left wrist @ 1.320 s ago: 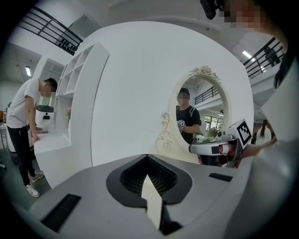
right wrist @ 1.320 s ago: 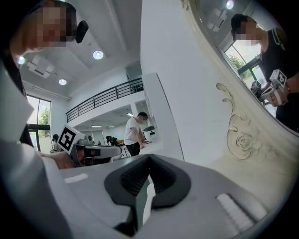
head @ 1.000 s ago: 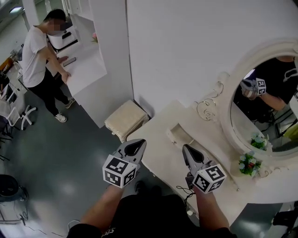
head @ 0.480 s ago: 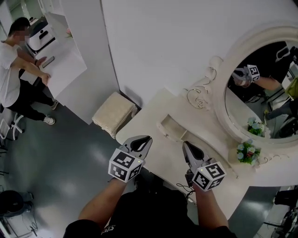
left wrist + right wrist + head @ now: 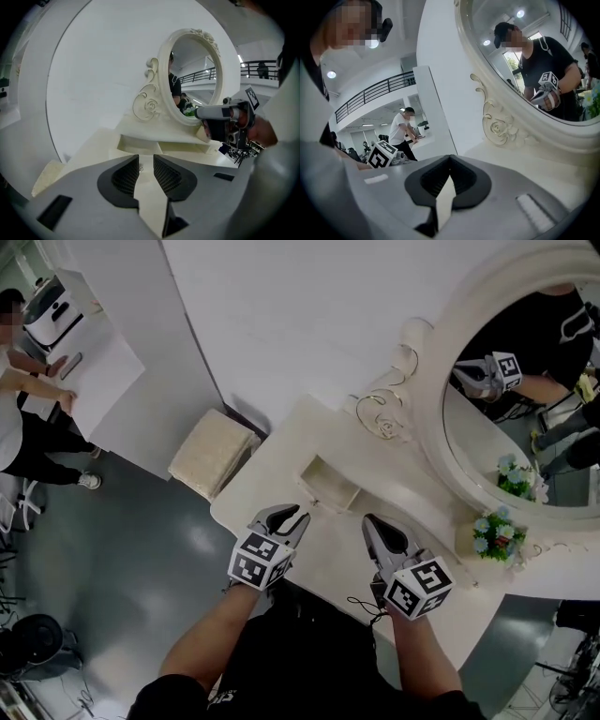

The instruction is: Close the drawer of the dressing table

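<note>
My left gripper (image 5: pixel 286 518) had just been opening, jaws partly apart with nothing between them; my right gripper (image 5: pixel 373 523) was closed, empty. The drawer (image 5: pixel 330 486) stood open on the bench (image 5: pixel 272 467) just ahead

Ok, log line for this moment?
left claw: just opening, empty | right claw: shut, empty | drawer: open, not gripped

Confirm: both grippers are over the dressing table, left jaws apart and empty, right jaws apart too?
No. The right gripper has its jaws shut, as the right gripper view shows. The left gripper has just been opening its jaws, which stand apart and empty; both grippers are over the dressing table.
</note>
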Demonstrator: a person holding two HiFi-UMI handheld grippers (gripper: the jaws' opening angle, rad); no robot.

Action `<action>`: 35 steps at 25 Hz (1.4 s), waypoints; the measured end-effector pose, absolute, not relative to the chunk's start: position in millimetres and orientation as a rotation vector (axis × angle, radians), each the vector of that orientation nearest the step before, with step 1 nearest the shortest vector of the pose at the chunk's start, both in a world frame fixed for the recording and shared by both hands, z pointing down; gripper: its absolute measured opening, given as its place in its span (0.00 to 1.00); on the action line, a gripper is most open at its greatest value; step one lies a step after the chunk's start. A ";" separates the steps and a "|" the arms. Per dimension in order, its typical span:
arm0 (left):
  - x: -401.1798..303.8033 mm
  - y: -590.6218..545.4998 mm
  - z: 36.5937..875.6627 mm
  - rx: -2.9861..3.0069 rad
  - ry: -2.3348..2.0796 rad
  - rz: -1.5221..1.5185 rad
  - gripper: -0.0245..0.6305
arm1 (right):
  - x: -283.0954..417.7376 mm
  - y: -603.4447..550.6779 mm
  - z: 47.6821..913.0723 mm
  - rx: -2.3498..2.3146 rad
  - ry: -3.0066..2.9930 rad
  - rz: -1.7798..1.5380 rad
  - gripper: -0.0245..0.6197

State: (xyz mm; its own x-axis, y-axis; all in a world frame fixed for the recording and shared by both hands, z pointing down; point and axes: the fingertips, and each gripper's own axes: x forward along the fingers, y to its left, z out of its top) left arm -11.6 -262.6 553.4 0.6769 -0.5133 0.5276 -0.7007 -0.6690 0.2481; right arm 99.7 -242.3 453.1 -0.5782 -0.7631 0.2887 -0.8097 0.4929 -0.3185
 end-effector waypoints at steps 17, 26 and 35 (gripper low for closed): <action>14.3 -281.7 633.3 2.425 -0.868 0.841 0.28 | 121.2 -244.8 481.5 1.383 -2.558 0.718 0.05; 22.4 -287.3 641.1 2.424 -0.843 0.859 0.25 | 113.5 -244.1 489.9 1.354 -2.554 0.750 0.05; 20.3 -287.6 636.2 2.439 -0.861 0.875 0.19 | 112.9 -241.1 484.8 1.343 -2.567 0.739 0.05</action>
